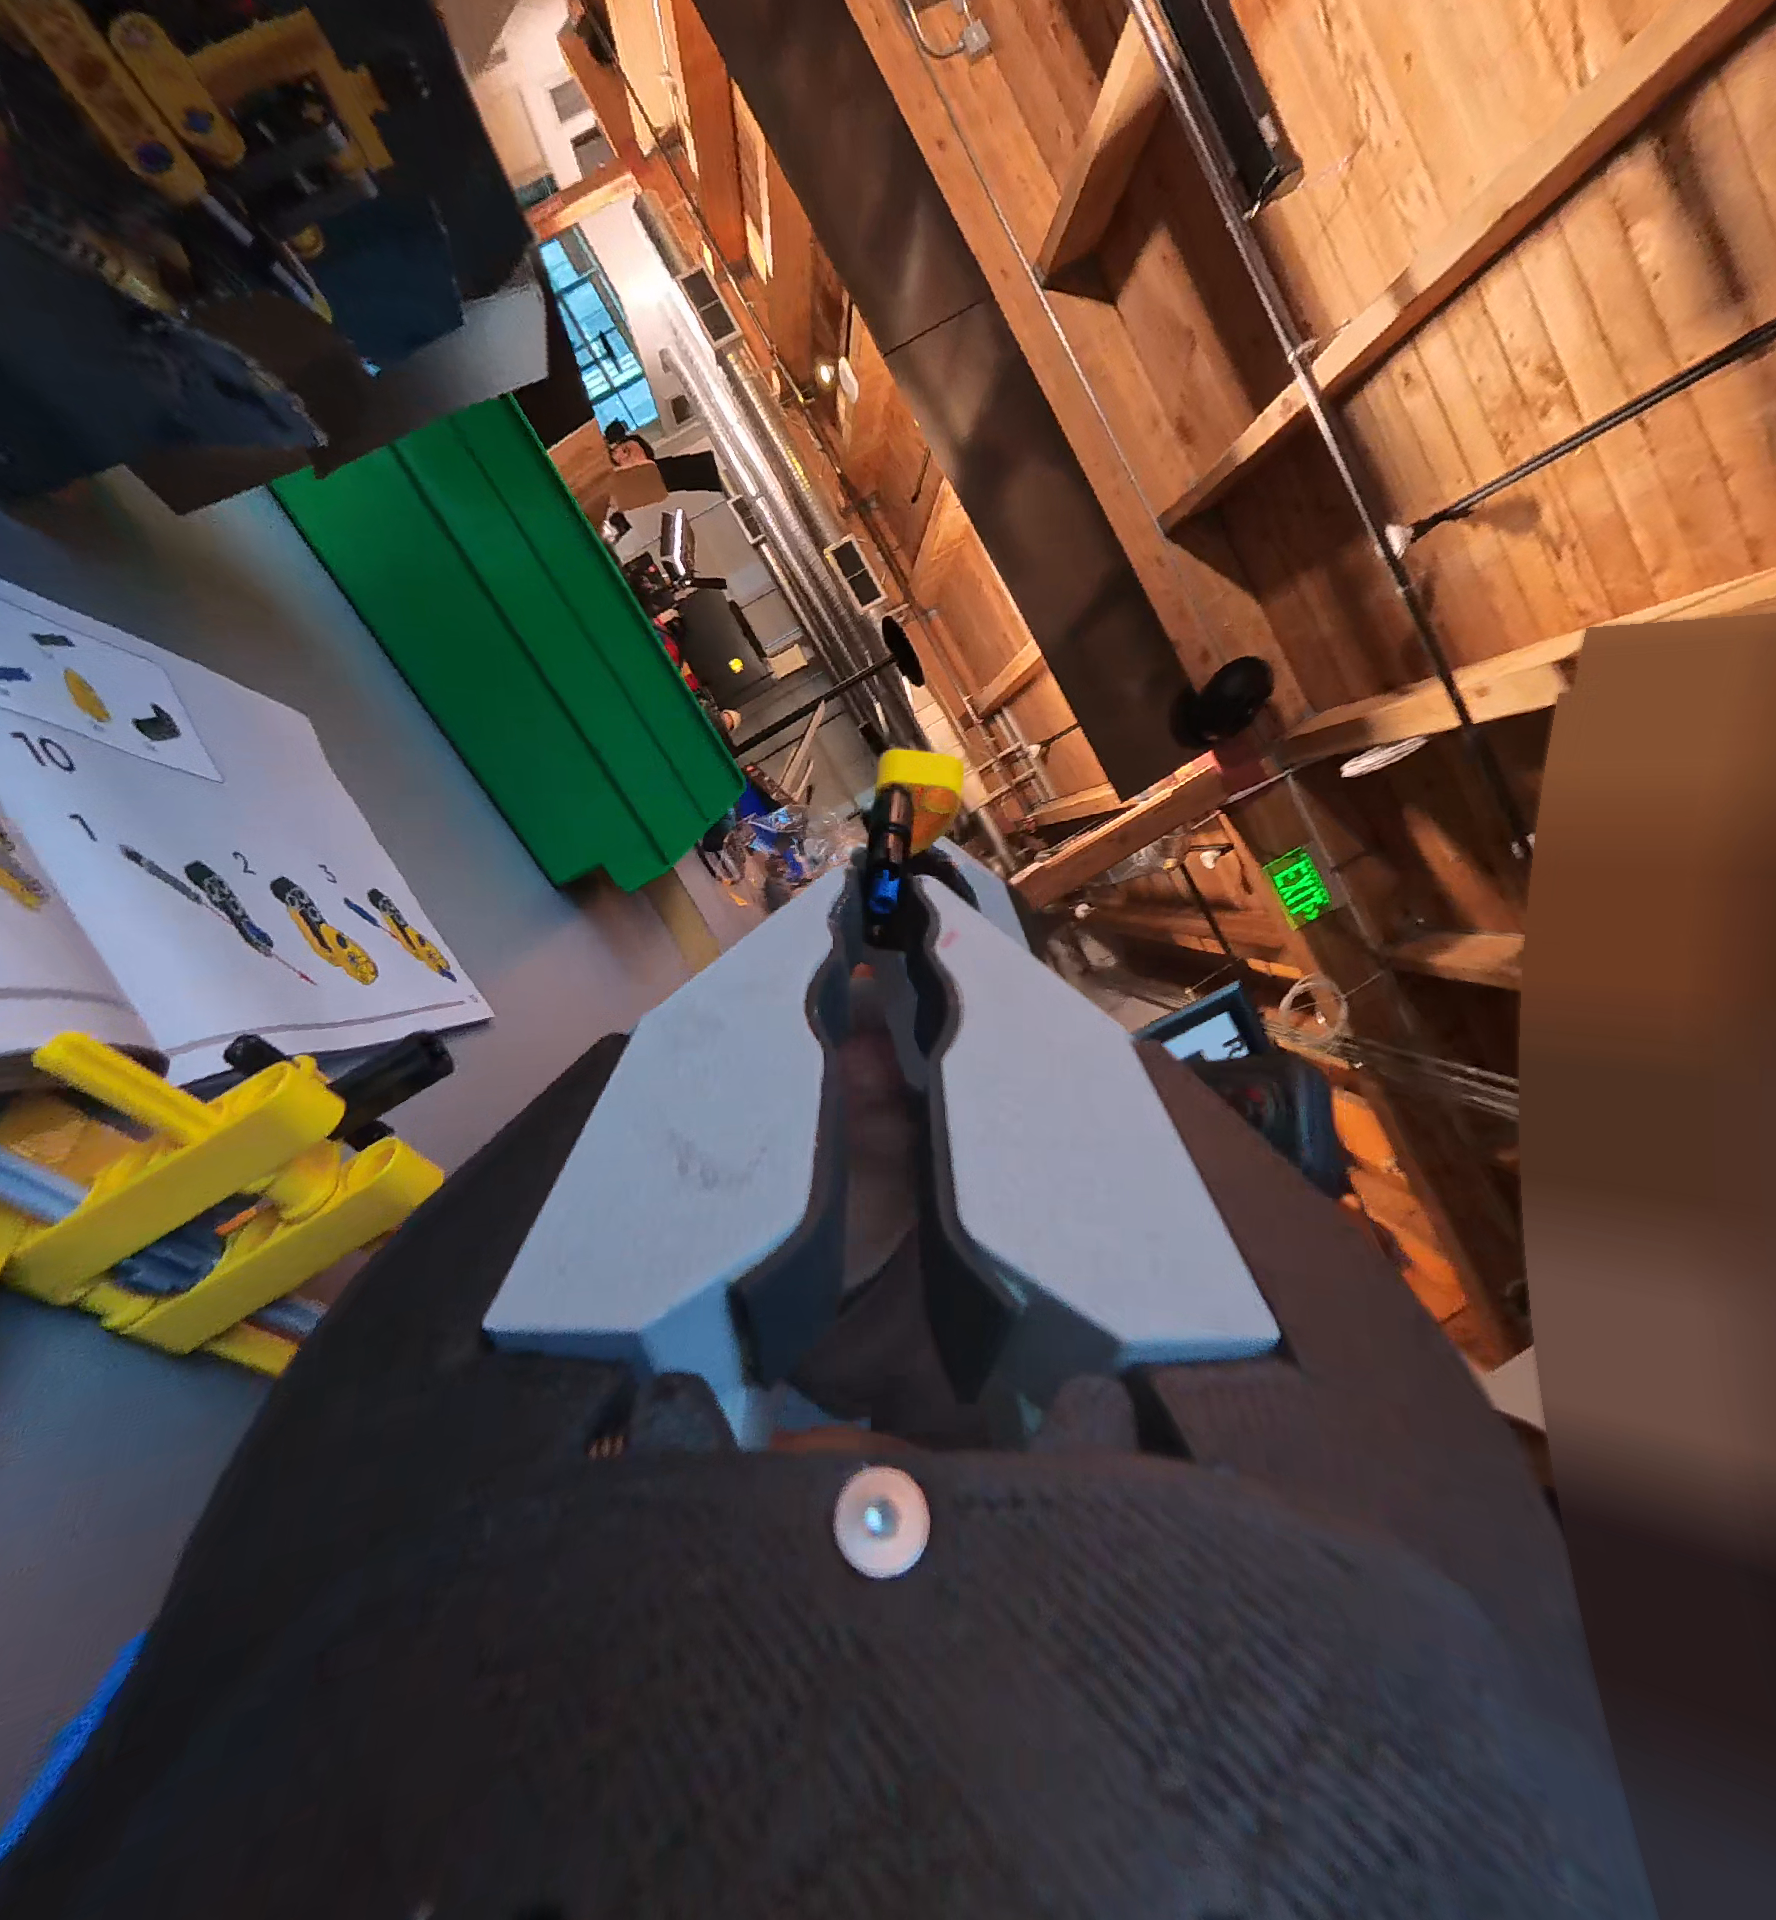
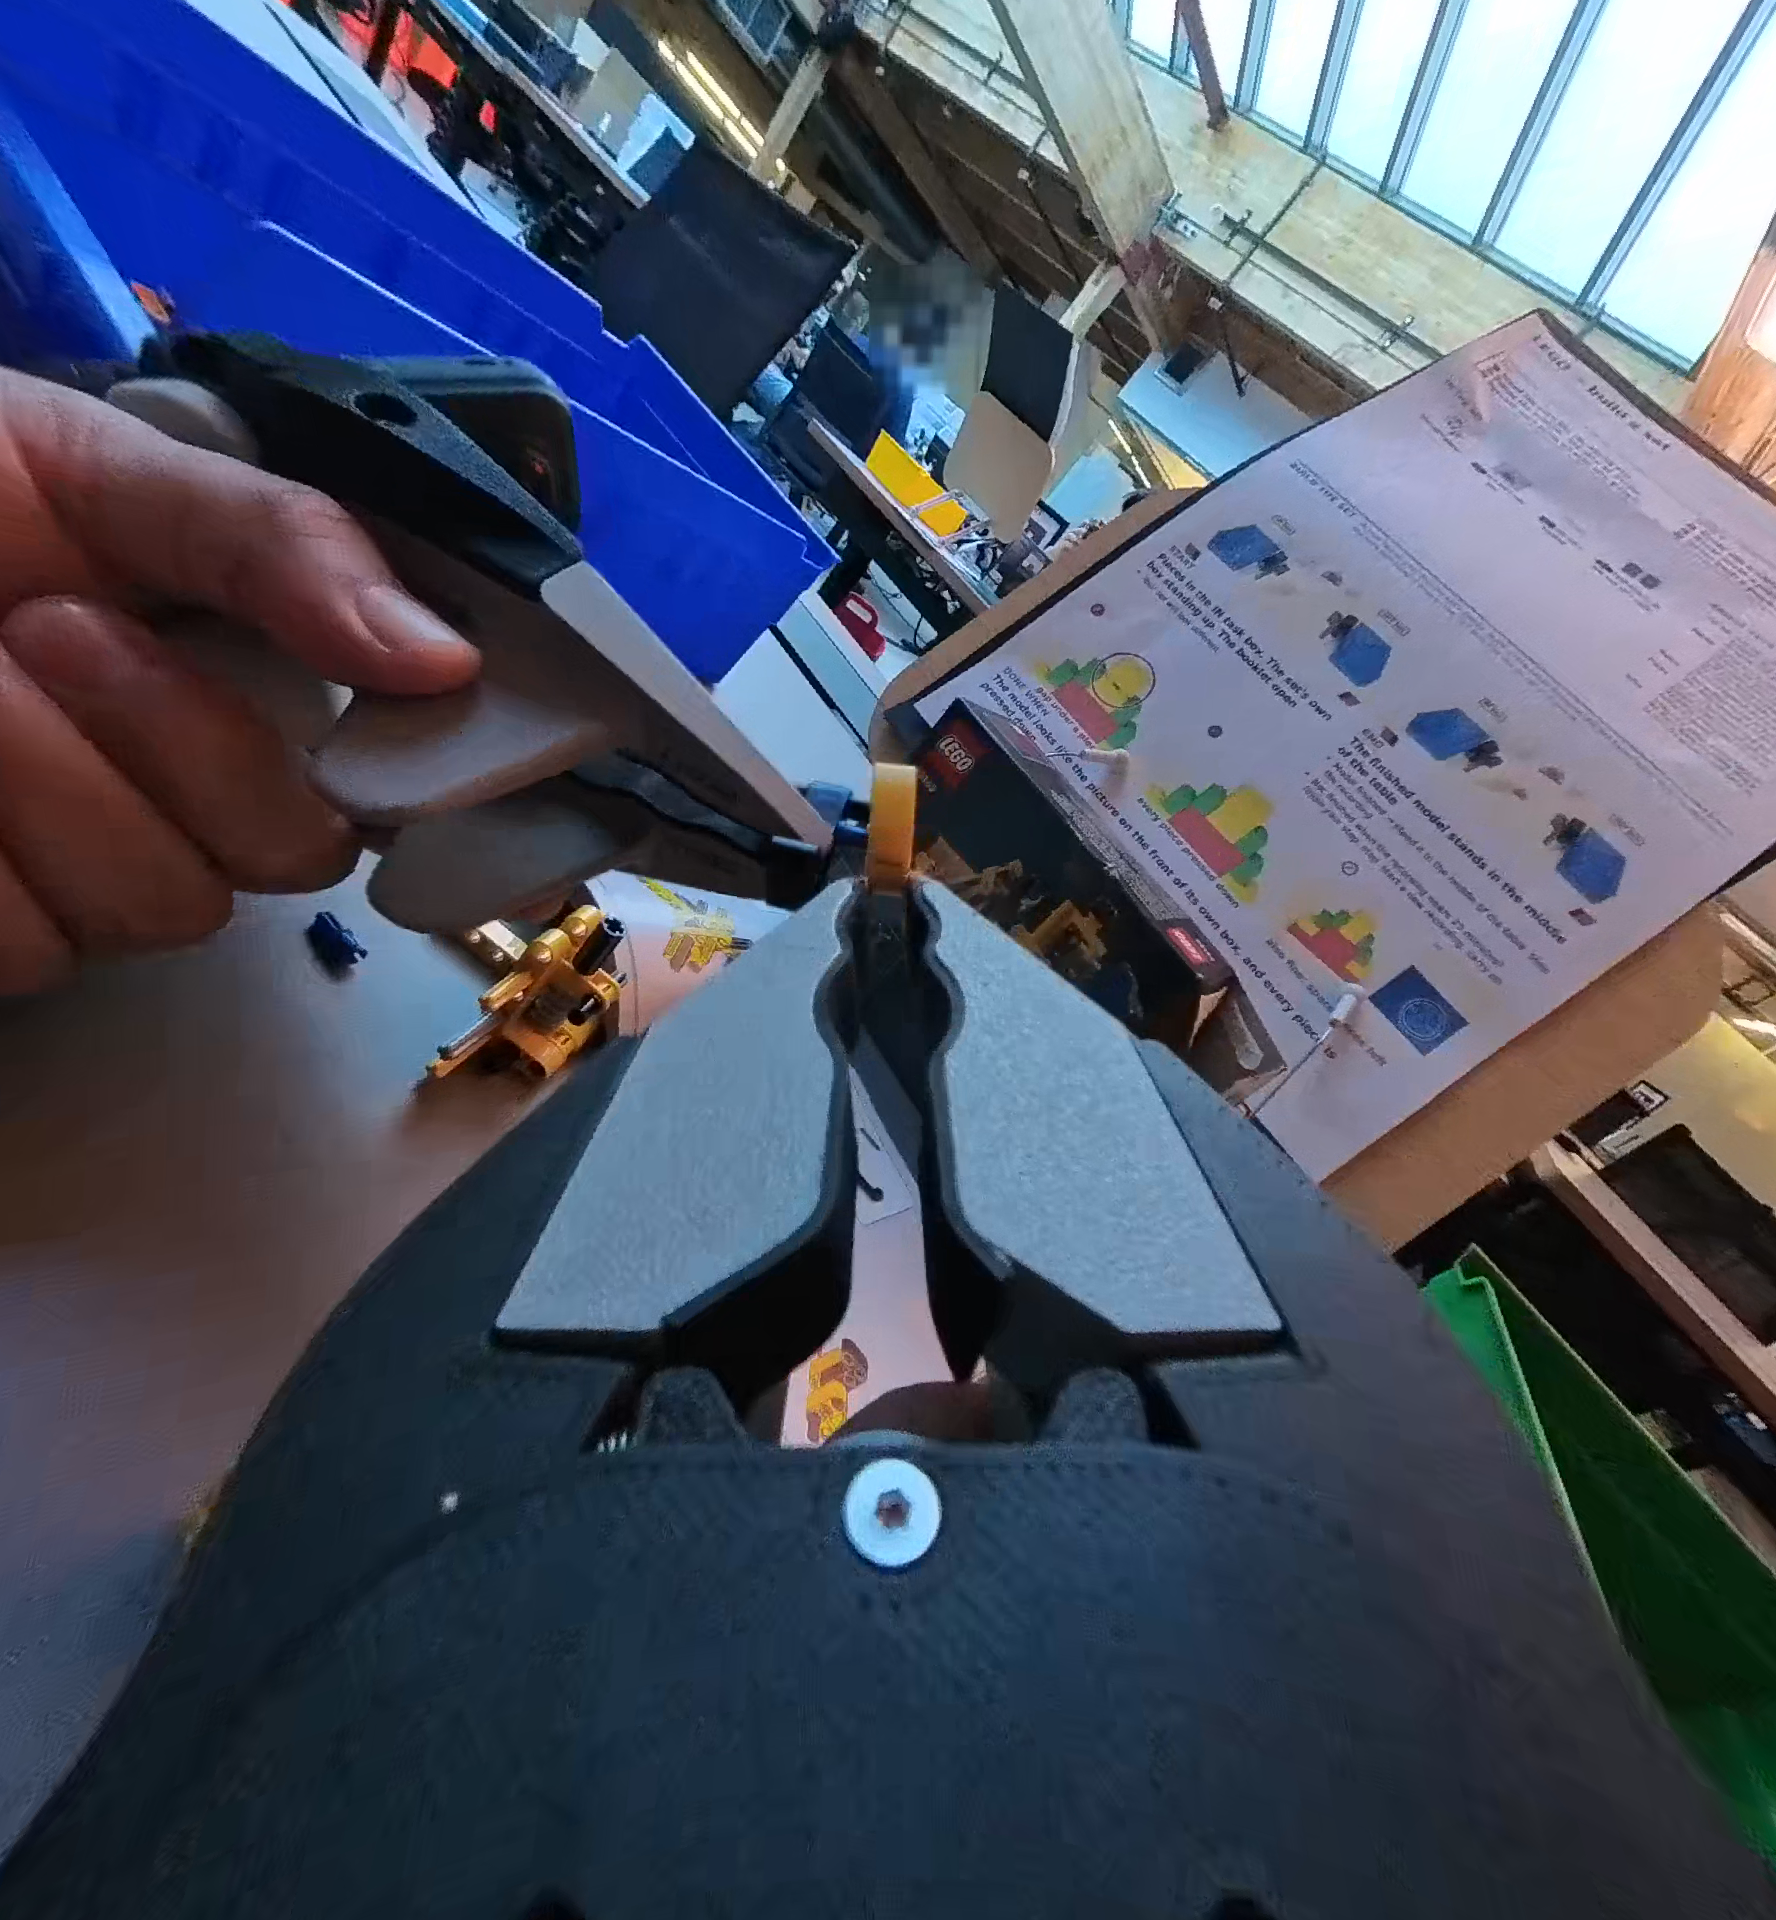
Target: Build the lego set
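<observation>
My left gripper [image 1: 889, 909] is shut on a small black pin with a blue end [image 1: 886, 883]. The pin's far end meets a yellow lego piece [image 1: 920, 795] just past the fingertips. In the right wrist view my right gripper [image 2: 884, 902] is shut on that yellow piece [image 2: 889, 826], which stands up out of the fingertips. The left gripper [image 2: 806, 844], held by a hand [image 2: 136, 675], comes in from the left. Its blue-ended pin [image 2: 842, 816] touches the yellow piece's side. Both are held above the table.
An open instruction booklet [image 1: 188, 831] and a yellow partial assembly [image 1: 188, 1195] lie on the table [image 1: 53, 1455], by a green bin [image 1: 510, 644]. A smaller yellow assembly [image 2: 541, 997], a loose blue pin [image 2: 333, 935], the lego box [image 2: 1050, 883], a propped sheet [image 2: 1435, 675] and a blue bin [image 2: 344, 260] also show. Only a small space, under 4 cm, lies between the two pairs of fingers.
</observation>
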`<control>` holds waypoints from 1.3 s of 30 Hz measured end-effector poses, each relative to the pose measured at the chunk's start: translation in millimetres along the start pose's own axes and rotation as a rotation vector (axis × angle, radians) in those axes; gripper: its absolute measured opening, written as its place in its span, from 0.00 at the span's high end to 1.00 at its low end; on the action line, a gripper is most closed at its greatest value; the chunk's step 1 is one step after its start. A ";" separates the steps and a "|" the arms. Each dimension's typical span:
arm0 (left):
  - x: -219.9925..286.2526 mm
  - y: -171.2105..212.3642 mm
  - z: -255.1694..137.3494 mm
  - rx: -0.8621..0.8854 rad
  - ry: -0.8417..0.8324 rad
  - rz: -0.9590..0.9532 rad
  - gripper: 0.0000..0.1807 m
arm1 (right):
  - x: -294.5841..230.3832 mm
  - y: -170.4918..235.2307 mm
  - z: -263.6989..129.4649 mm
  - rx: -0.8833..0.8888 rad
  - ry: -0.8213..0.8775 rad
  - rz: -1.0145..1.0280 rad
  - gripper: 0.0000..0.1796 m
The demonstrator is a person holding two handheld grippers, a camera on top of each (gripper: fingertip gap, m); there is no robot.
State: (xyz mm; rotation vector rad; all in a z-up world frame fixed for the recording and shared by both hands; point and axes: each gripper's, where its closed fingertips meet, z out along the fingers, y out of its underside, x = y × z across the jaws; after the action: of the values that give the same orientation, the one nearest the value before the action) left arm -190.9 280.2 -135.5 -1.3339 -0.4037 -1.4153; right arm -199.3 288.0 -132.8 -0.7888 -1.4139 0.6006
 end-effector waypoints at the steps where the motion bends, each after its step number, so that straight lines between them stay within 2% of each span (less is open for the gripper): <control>1: 0.6 0.3 0.0 -0.012 -0.008 0.025 0.97 | 0.2 -0.6 -0.4 0.003 -0.008 0.003 0.99; 13: 3.0 2.6 -0.9 -0.038 -0.019 0.067 0.97 | 2.2 -2.3 -2.3 -0.001 -0.045 -0.012 0.99; 20: -7.5 6.1 -4.6 -0.071 -0.084 0.093 0.97 | -7.2 8.0 -0.7 -0.025 -0.155 -0.025 0.99; 23: -11.3 9.5 -4.7 -0.087 -0.098 0.087 0.97 | -11.8 12.1 -2.3 -0.009 -0.243 0.066 0.98; 29: -15.9 8.1 -1.2 -0.069 -0.129 0.096 0.97 | -4.8 5.0 -10.8 0.054 -0.258 0.133 0.96; 34: -24.0 12.1 1.9 -0.105 -0.243 0.265 0.98 | -0.8 4.1 -5.0 0.028 -0.257 0.250 0.88; 36: -22.9 14.0 4.7 -0.116 -0.274 0.354 0.98 | -4.4 9.7 0.8 -0.021 -0.244 0.229 0.91; 37: -23.2 13.0 4.9 -0.111 -0.297 0.396 0.97 | -6.7 8.7 1.1 -0.020 -0.247 0.219 0.96; 39: -19.1 12.0 5.9 -0.104 -0.307 0.469 0.98 | -5.3 3.9 -0.9 0.002 -0.224 0.208 0.97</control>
State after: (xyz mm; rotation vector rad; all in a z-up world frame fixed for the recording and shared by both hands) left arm -182.3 289.6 -155.0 -1.6124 -0.1974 -0.8548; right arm -198.4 286.2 -139.0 -0.8950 -1.5447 0.8720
